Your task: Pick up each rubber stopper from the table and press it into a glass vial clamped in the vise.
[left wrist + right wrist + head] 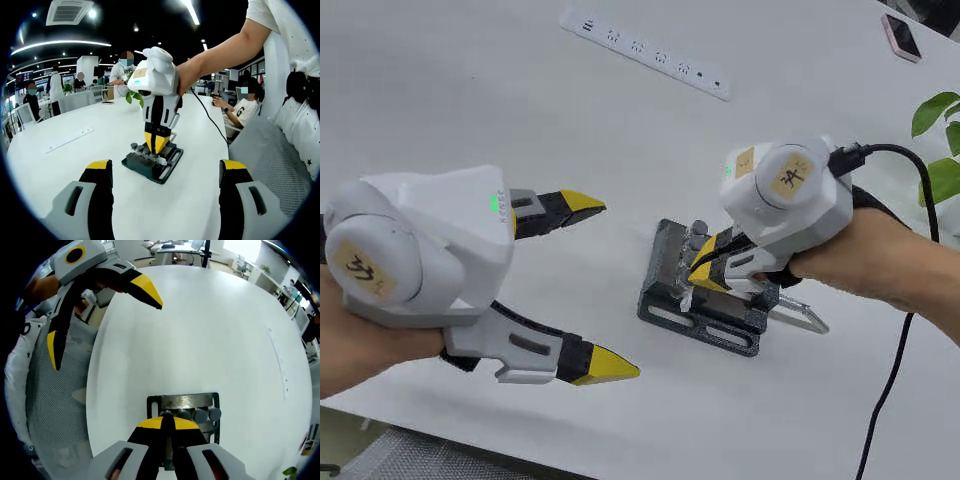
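A small dark vise (665, 300) sits on the white table (520, 100) and clamps a row of glass vials. Grey rubber stoppers (207, 414) cap the vials beside my right gripper's tips. My right gripper (708, 268) is shut, tips down on the vial row at the vise's near end; anything between its tips is hidden. From the left gripper view, the right gripper (157, 141) stands upright over the vise (150, 167) and the stoppered vials (141, 148). My left gripper (600, 285) hovers wide open to the left of the vise, holding nothing.
A white power strip (645, 50) lies at the table's far side, and a phone (900, 37) at the far right corner. Plant leaves (940, 130) and a black cable (900, 330) are on the right. The vise handle (802, 316) sticks out rightward. People sit beyond the table.
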A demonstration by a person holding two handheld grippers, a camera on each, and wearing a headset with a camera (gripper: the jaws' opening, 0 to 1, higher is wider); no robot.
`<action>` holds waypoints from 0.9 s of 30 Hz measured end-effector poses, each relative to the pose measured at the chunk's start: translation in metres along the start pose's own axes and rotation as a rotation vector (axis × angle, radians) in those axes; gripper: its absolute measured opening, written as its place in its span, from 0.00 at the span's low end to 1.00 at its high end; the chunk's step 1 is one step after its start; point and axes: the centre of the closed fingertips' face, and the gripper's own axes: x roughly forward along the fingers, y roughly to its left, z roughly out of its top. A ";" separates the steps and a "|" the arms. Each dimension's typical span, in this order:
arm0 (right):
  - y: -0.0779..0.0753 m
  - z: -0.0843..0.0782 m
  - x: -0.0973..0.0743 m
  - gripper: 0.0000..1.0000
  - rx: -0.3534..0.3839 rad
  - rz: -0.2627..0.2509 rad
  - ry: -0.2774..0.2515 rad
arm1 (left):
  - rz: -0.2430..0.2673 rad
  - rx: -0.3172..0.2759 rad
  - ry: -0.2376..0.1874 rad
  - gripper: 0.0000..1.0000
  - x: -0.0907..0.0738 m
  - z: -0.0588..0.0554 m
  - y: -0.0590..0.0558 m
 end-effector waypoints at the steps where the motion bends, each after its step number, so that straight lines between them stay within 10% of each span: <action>1: 0.000 -0.001 -0.001 0.03 0.005 -0.001 -0.001 | 0.001 0.001 0.001 0.86 0.000 0.000 0.000; 27: 0.016 -0.033 -0.073 0.29 0.218 -0.135 -0.271 | -0.012 0.037 0.054 0.99 -0.008 0.000 -0.001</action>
